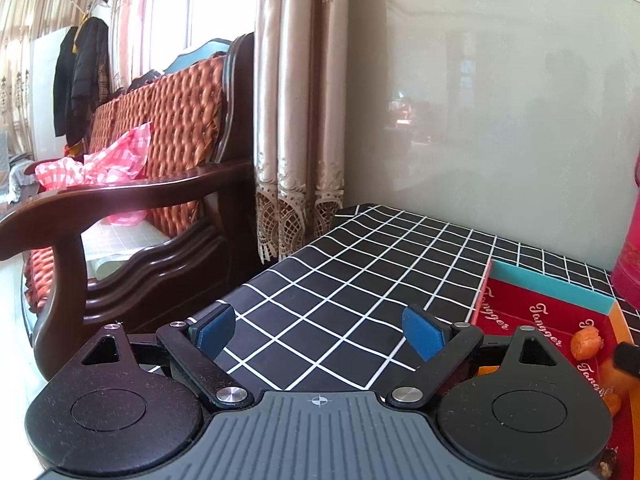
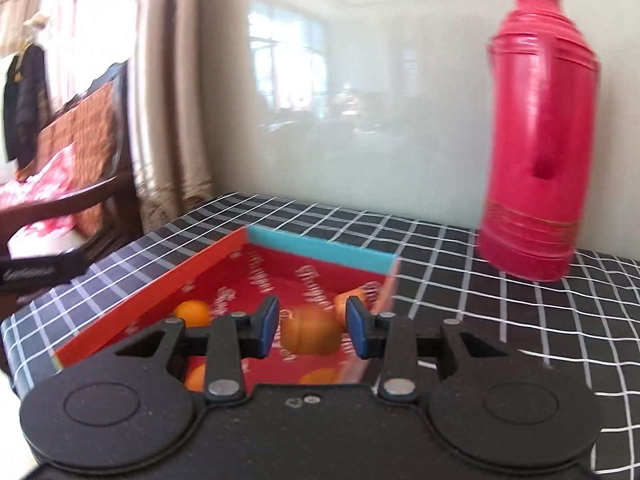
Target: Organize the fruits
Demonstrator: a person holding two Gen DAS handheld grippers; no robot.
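Fruit sits in the shallow red box (image 2: 224, 280) on your black checked tablecloth (image 2: 500, 320), the box having an orange side wall and a teal far wall. Your right gripper (image 2: 312, 330) holds its blue pads close in on either side of a small orange fruit (image 2: 310, 330); the picture is blurred, so you cannot tell whether the pads press on it or the fruit merely lies behind them in the box. More oranges lie around it: one (image 2: 192, 312) near the orange wall, one (image 2: 344, 300) toward the far right corner, and others partly hidden under the gripper body. A tall pink-red flask (image 2: 536, 140) stands upright on the cloth to the right of the box, well apart from it. Your left gripper (image 1: 320, 330) has its jaws spread wide with nothing between them, over bare cloth just left of the box (image 1: 552, 312). A wooden sofa (image 1: 160, 160) stands beyond the table edge, beside curtains (image 1: 296, 120).
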